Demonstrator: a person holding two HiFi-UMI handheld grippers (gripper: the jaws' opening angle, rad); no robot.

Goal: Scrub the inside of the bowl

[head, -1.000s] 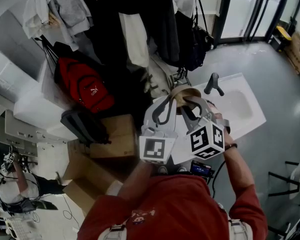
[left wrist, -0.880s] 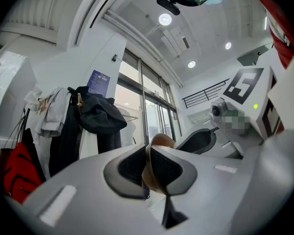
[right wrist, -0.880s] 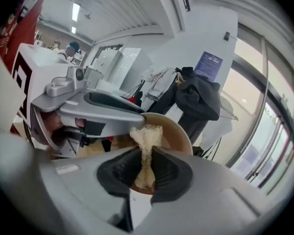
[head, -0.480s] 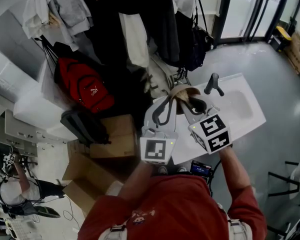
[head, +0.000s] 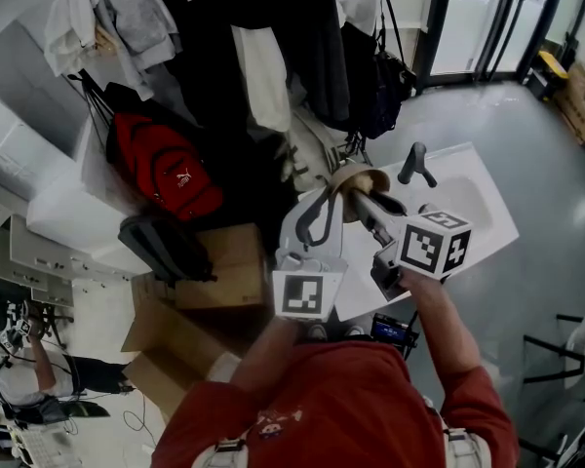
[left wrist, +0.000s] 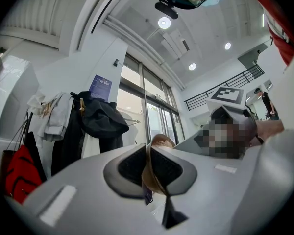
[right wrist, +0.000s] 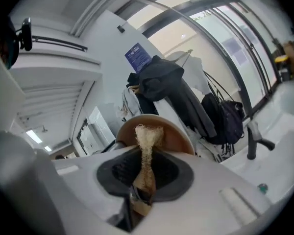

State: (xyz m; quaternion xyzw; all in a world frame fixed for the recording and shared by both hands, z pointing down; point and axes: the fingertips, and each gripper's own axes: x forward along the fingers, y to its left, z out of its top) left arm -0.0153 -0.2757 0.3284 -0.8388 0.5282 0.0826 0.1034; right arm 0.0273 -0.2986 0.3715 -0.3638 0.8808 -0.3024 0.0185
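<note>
A tan bowl (head: 361,177) is held up on edge over the corner of the white sink unit (head: 487,224). My left gripper (head: 331,199) is shut on its rim; in the left gripper view the thin brown rim (left wrist: 153,164) runs between the dark pads of that gripper (left wrist: 150,169). My right gripper (head: 368,207) reaches into the bowl from the right. It is shut on a pale fibrous scrubbing pad (right wrist: 146,148), whose frayed tip lies against the bowl's inner wall (right wrist: 175,135). The right gripper (right wrist: 144,179) pinches the pad's lower part.
A black tap (head: 416,164) stands at the sink's back edge beside the basin (head: 470,203). Coats (head: 273,57) and a dark bag (head: 382,81) hang behind. A red backpack (head: 168,171) and cardboard boxes (head: 224,266) lie to the left.
My right gripper has rolled about its own axis, its marker cube swinging up and to the right, while its tips stayed in the bowl. The left gripper and bowl have kept still.
</note>
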